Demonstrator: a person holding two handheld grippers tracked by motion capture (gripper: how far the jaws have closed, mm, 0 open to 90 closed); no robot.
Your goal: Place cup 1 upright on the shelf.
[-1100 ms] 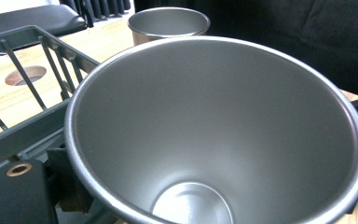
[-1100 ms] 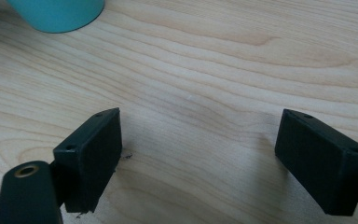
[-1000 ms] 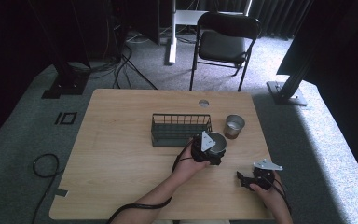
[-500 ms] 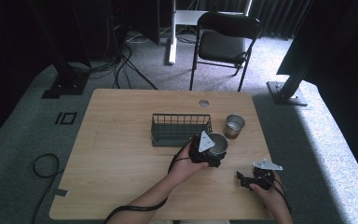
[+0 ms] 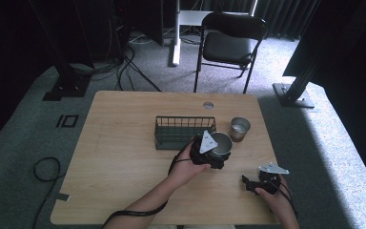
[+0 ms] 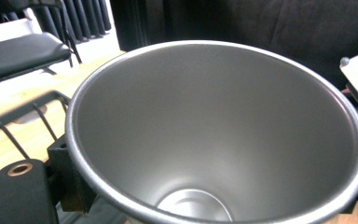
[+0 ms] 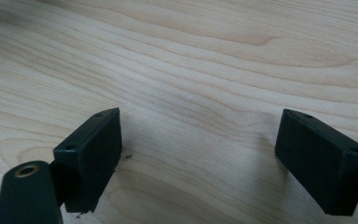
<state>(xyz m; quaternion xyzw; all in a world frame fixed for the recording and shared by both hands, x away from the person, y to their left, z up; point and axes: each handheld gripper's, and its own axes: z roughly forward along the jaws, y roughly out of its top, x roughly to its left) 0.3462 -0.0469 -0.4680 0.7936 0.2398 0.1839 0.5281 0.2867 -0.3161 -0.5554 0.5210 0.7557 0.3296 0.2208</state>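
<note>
Gripping a steel cup (image 5: 220,143) by its wall, the left gripper (image 5: 213,153) holds it just off the front right corner of the wire rack (image 5: 183,130), mouth tilted toward the hand. Well nearer the person from that rack, the right gripper (image 5: 249,183) rests spread and empty on the table (image 5: 124,157).

silver steel cup (image 6: 223,135), dark wire basket (image 5: 185,131), pale wood-grain table (image 5: 124,157).
</note>
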